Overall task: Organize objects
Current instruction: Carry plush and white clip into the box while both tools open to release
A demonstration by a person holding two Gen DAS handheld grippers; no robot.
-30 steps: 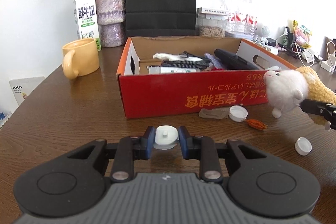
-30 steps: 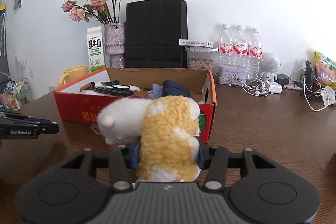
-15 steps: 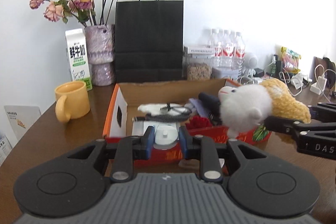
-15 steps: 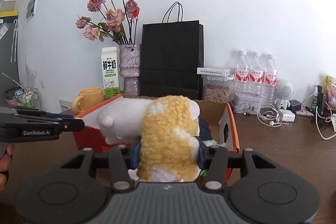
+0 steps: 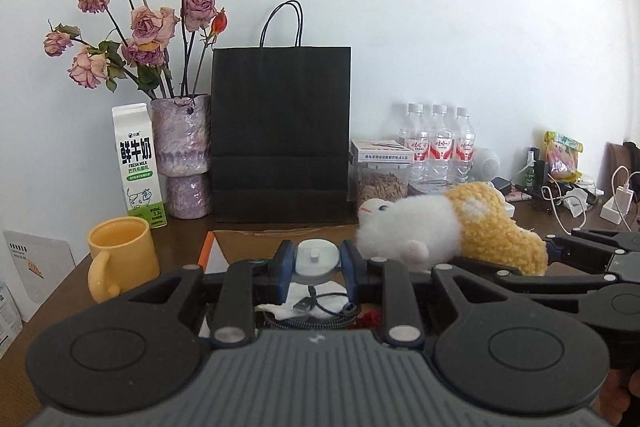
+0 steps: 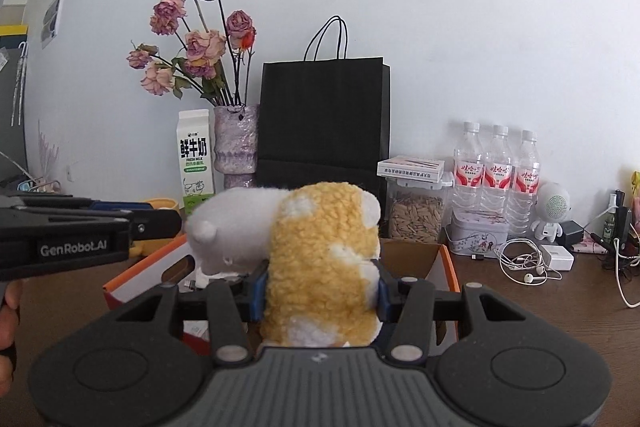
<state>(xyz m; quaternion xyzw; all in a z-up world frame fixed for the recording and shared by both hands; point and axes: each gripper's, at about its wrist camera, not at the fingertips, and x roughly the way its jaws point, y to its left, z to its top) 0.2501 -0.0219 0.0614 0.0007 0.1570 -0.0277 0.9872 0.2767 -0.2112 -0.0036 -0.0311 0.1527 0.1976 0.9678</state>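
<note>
At lower centre, the right tool [image 6: 320, 297] is squeezing the soft, light yellow-and-white plush toy [image 6: 316, 251] around its compressible middle above the orange-rimmed cardboard box [image 6: 442, 263], while the left tool [image 5: 316, 269] is pinching a small, rigid white plastic cap [image 5: 316, 259].

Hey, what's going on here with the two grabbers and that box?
A person is tidying loose things into a cardboard box on a table. The left tongs are shut on a small white cap, held above the box. The right tongs are shut on a white and yellow plush toy, also above the box. Neither has been let go yet. A cable and other bits already lie inside.
</note>
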